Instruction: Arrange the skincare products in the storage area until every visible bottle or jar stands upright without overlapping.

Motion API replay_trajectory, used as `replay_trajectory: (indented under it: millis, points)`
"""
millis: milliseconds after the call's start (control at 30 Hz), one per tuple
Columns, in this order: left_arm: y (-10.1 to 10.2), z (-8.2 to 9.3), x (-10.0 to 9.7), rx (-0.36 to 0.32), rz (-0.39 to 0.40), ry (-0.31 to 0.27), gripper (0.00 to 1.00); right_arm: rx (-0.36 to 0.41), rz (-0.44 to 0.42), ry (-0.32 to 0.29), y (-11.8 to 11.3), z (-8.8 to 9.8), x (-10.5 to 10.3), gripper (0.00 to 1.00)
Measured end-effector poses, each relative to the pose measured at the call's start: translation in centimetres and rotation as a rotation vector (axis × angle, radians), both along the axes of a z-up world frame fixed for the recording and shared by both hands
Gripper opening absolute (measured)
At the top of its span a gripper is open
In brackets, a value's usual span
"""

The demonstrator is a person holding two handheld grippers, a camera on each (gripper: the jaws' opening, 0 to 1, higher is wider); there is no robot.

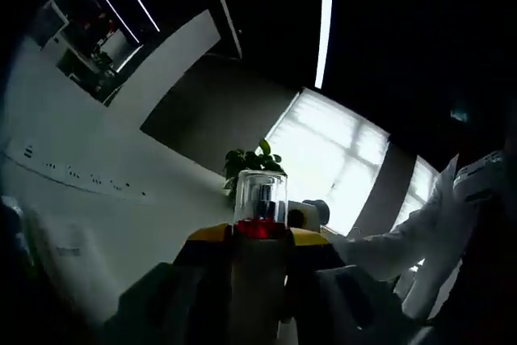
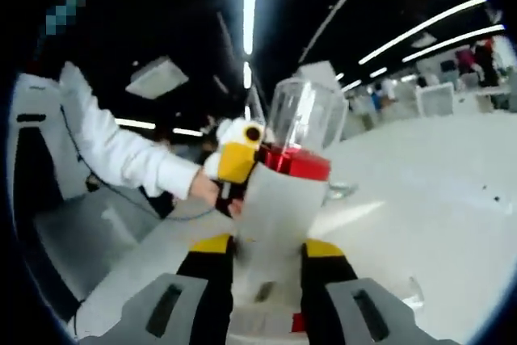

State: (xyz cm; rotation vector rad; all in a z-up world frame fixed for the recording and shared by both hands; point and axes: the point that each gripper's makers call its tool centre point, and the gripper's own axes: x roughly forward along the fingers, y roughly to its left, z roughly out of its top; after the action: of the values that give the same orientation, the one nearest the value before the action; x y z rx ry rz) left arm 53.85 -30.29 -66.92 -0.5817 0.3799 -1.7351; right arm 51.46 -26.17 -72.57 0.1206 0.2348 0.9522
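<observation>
A: Left gripper view, quick. What's the left gripper (image 1: 258, 268) doing?
B: Pinching a white bottle with a red collar and clear plastic cap (image 1: 260, 224), centre-bottom of the frame, upright between the black, yellow-tipped jaws. Cap pokes up past the jaw tips.
A: Background?
B: Green leafy plant (image 1: 252, 164) just behind the cap, bright window (image 1: 331, 159) centre-right, long ceiling light strip (image 1: 325, 14) top-centre. A person's white sleeve (image 1: 404, 240) lower right.
A: Right gripper view?
B: Right gripper (image 2: 266, 260) clamped on a white bottle with a red collar and clear cap (image 2: 287, 191), centre of frame, tilted a little to the right. Same bottle as in the other view? Cannot tell.
A: Anything else there?
B: The other gripper (image 2: 234, 159), yellow and white, sits centre-left just beside the bottle, a hand (image 2: 212, 190) on it, white sleeve running to the left edge. Pale worktop (image 2: 436, 199) fills the right side. Ceiling lights upper right.
</observation>
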Motion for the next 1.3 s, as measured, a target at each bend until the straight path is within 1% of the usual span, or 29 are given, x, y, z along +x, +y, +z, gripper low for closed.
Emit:
replay_trajectory:
  millis: [33, 67, 133, 167, 200, 233, 300, 367, 400, 433, 500, 533, 600, 633, 733, 833, 1000, 1067, 1133, 1167, 1200, 1300]
  points:
    - [0.1, 0.1, -0.1, 0.001, -0.001, -0.006, 0.21, -0.033, -0.025, -0.024, 0.0, 0.0, -0.1, 0.26]
    - [0.3, 0.5, -0.2, -0.005, -0.017, 0.029, 0.22, -0.064, -0.040, -0.067, 0.1, 0.2, -0.1, 0.25]
    - [0.5, 0.8, -0.3, -0.018, -0.015, -0.003, 0.26, -0.104, -0.074, -0.090, 0.0, 0.3, -0.1, 0.23]
    - [0.5, 1.0, -0.6, -0.019, -0.017, -0.003, 0.27, -0.132, -0.106, -0.113, -0.1, 0.4, 0.0, 0.22]
    - [0.6, 1.2, -0.8, -0.021, -0.019, -0.041, 0.28, -0.159, -0.116, -0.137, -0.1, 0.3, 0.1, 0.22]
    - [0.6, 1.2, -0.8, -0.018, -0.014, -0.055, 0.29, -0.182, -0.123, -0.167, -0.2, 0.5, 0.2, 0.22]
    - [0.7, 1.0, -0.9, -0.013, -0.023, -0.048, 0.29, -0.170, -0.123, -0.149, 0.0, 0.3, -0.1, 0.22]
    - [0.8, 0.9, -0.7, -0.011, -0.025, -0.058, 0.30, -0.225, -0.132, -0.181, 0.0, 0.3, 0.1, 0.22]
    - [0.9, 1.0, -1.0, -0.007, -0.029, -0.071, 0.30, -0.266, -0.133, -0.200, -0.2, 0.3, 0.1, 0.22]
    - [1.0, 1.0, -1.3, -0.004, -0.033, -0.082, 0.30, -0.287, -0.129, -0.211, -0.1, 0.3, 0.1, 0.22]
    - [1.2, 1.0, -2.2, 0.005, -0.046, -0.106, 0.30, -0.290, -0.116, -0.215, 0.1, 0.2, -0.2, 0.22]
    - [1.3, 1.1, -2.5, 0.007, -0.048, -0.118, 0.30, -0.313, -0.112, -0.237, 0.1, 0.2, -0.3, 0.22]
    - [1.5, 1.1, -2.8, 0.008, -0.054, -0.119, 0.30, -0.320, -0.113, -0.244, 0.3, 0.2, -0.5, 0.22]
    - [1.5, 1.1, -2.8, 0.007, -0.055, -0.122, 0.30, -0.334, -0.115, -0.263, 0.3, 0.2, -0.5, 0.22]
    - [1.2, 1.1, -2.7, 0.012, -0.053, -0.128, 0.30, -0.356, -0.116, -0.271, 0.1, 0.1, -0.3, 0.22]
    - [0.6, 1.2, -2.7, 0.022, -0.048, -0.153, 0.30, -0.374, -0.135, -0.285, -0.9, 0.1, 0.3, 0.23]
    - [0.0, 1.2, -2.2, 0.035, -0.042, -0.180, 0.30, -0.386, -0.144, -0.285, -1.9, -0.1, 1.0, 0.23]
    - [-0.2, 1.2, -1.9, 0.047, -0.029, -0.192, 0.30, -0.378, -0.146, -0.278, -2.3, -0.2, 1.5, 0.23]
    - [-0.2, 1.3, -1.7, 0.055, -0.021, -0.195, 0.29, -0.371, -0.144, -0.271, -2.4, -0.3, 1.6, 0.23]
    - [-0.2, 1.3, -1.5, 0.055, -0.015, -0.207, 0.29, -0.367, -0.144, -0.268, -2.3, -0.3, 1.6, 0.23]
    - [-0.2, 1.3, -1.4, 0.058, -0.012, -0.206, 0.29, -0.356, -0.144, -0.256, -2.3, -0.4, 1.6, 0.23]
    - [-0.2, 1.8, -1.2, 0.050, 0.003, -0.202, 0.28, -0.355, -0.144, -0.249, -2.4, -0.5, 1.8, 0.23]
